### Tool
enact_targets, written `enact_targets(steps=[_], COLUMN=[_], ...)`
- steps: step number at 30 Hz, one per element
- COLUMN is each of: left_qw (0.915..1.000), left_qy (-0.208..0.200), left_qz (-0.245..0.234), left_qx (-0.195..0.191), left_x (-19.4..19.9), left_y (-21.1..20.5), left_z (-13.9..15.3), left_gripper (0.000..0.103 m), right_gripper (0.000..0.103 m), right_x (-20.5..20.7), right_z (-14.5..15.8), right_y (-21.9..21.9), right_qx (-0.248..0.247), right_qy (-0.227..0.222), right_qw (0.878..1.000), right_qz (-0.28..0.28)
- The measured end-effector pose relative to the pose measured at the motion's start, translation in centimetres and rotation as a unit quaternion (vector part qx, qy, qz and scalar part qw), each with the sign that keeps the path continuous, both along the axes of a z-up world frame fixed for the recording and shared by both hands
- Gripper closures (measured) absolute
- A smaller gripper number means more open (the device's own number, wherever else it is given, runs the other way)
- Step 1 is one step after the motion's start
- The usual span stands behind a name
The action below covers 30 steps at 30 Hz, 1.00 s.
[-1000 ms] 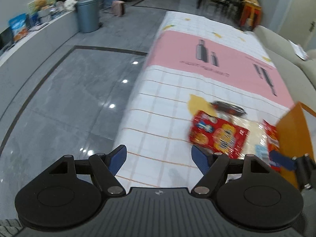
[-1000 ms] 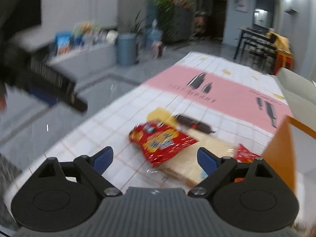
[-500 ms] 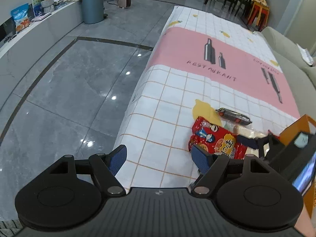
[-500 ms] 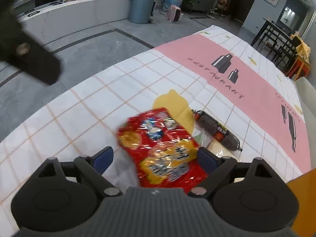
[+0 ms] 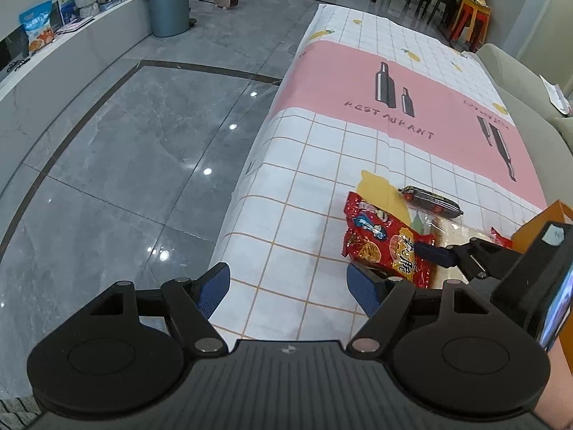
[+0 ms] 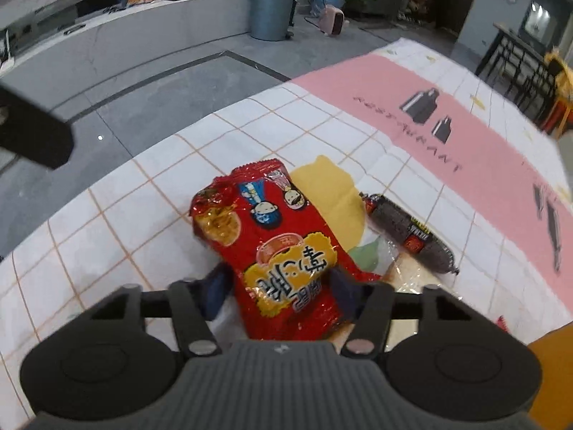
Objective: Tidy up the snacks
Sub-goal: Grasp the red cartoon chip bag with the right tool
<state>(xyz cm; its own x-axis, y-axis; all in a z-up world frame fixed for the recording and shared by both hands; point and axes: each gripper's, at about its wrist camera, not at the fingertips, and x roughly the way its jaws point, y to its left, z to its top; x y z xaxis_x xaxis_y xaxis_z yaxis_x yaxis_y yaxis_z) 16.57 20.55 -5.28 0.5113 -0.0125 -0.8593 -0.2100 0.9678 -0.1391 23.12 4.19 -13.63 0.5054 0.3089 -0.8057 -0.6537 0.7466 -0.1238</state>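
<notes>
A red snack bag [image 6: 275, 247] lies on the checked tablecloth [image 6: 143, 222]. My right gripper [image 6: 283, 286] is down at its near end, one blue pad on each side, jaws narrowed around it; I cannot tell how firmly they grip. The bag also shows in the left wrist view [image 5: 383, 240], with the right gripper's fingers [image 5: 435, 252] on it. A dark sausage stick [image 6: 412, 238] and a clear-wrapped pale pack [image 5: 462, 233] lie beside the bag. My left gripper [image 5: 288, 285] is open and empty, above the table's near left edge.
An orange box [image 5: 548, 229] stands at the right edge of the table. A beige sofa [image 5: 519, 82] runs along the table's far right. The grey tiled floor [image 5: 125, 150] lies left of the table, with a bin [image 5: 168, 3] and a low counter holding snack bags.
My right gripper came down and forward onto the red bag and narrowed its jaws around the bag's near end. My left gripper stayed open and drifted a little.
</notes>
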Motion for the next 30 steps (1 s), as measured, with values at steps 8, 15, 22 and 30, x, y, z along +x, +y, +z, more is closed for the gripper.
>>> enact_targets(steps=[8, 15, 22, 30], left_qw=[0.9999, 0.9999, 0.9996, 0.9990], left_qy=[-0.001, 0.005, 0.009, 0.006], left_qz=[-0.015, -0.004, 0.013, 0.011], left_qx=[-0.004, -0.012, -0.023, -0.043], left_x=[-1.1, -1.6, -1.9, -2.0], left_y=[-0.2, 0.8, 2.1, 2.4], left_z=[0.4, 0.0, -0.2, 0.1], left_gripper=[0.016, 0.016, 0.016, 0.016], right_gripper=[0.057, 0.061, 0.060, 0.021], right_x=[-2.4, -8.6, -13.5, -12.8], right_z=[1.9, 3.6, 2.6, 1.3], right_y=[-1.7, -4.5, -5.6, -7.3], right_qx=[0.051, 0.109, 0.091, 0.173], right_qy=[0.014, 0.044, 0.067, 0.085], right_qw=[0.998, 0.991, 0.992, 0.979], right_qz=[-0.016, -0.057, -0.053, -0.068])
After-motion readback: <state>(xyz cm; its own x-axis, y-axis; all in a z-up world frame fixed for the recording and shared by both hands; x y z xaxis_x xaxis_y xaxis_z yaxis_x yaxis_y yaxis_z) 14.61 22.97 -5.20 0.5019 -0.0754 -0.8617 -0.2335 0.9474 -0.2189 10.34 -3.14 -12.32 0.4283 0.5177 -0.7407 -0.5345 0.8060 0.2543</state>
